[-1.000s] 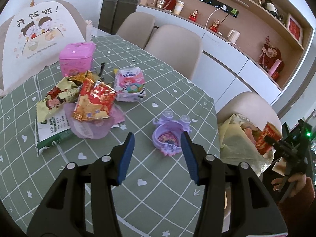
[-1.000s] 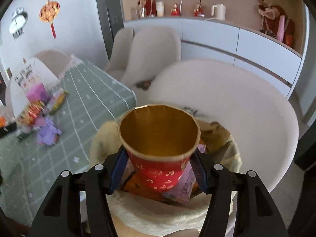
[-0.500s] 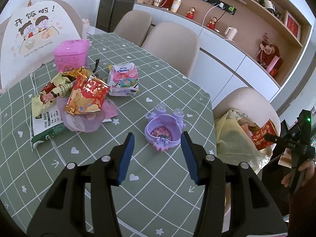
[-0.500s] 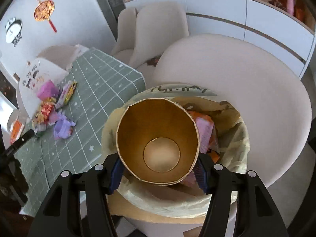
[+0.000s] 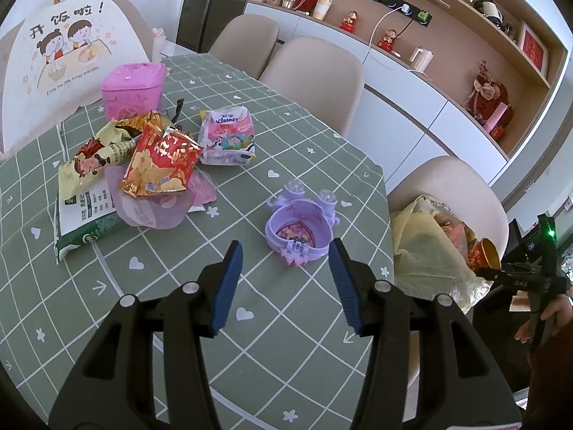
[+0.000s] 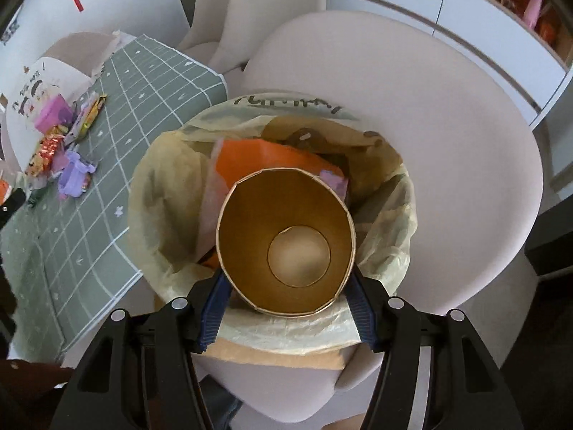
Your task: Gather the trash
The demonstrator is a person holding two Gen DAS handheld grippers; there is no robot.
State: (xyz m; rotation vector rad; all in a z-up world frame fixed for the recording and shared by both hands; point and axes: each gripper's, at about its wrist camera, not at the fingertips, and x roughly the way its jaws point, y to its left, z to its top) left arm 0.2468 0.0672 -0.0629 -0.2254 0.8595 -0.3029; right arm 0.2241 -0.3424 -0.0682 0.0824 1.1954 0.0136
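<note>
My right gripper [image 6: 286, 297] is shut on a red paper cup [image 6: 286, 240] with a gold inside, mouth toward the camera, held over the yellow trash bag [image 6: 168, 186] that sits on a chair. Orange and pink wrappers lie in the bag. From the left wrist view the cup [image 5: 483, 258] and bag [image 5: 426, 251] show at the right. My left gripper [image 5: 286, 283] hangs open above the green tablecloth, just short of a purple toy bowl [image 5: 297, 233]. Snack wrappers [image 5: 157, 161], a tissue pack [image 5: 229, 136] and a pink box [image 5: 132, 89] lie farther left.
The beige chair [image 6: 447, 143] holds the bag beside the table's edge [image 6: 118, 251]. More beige chairs [image 5: 315, 75] stand along the far side. A white cover with a cartoon print [image 5: 68, 57] stands at the table's far left. A person's hand [image 5: 548, 315] grips the right tool.
The right gripper has tipped downward with the cup, so I now look straight into the cup and the bag below. The left gripper has hardly moved.
</note>
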